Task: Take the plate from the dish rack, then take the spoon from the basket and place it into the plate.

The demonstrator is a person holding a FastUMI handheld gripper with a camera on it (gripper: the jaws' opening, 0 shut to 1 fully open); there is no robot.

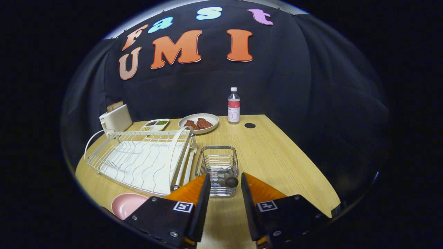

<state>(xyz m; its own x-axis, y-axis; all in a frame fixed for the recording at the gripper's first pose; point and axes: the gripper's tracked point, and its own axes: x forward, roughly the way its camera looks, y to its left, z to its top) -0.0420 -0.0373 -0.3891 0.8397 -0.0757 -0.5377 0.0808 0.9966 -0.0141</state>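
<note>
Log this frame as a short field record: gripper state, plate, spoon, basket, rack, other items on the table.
gripper: open, holding nothing, fingers either side of the spoon's handle end
plate: pink, on the table, by the dish rack's near corner
spoon: in the basket, handle end sticking up
basket: wire, just ahead of the fingers
dish rack: white, no dishes in it
other: food plate, bottle, divided dish, toaster

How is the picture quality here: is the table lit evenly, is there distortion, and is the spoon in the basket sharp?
In the gripper view the fisheye lens bends the table's edges and the dish rack into curves; light falls fairly evenly on the wood, dimming toward the rim; the spoon in the wire basket shows a small glint and is reasonably sharp; the open gripper close to the lens looks slightly soft.
</note>
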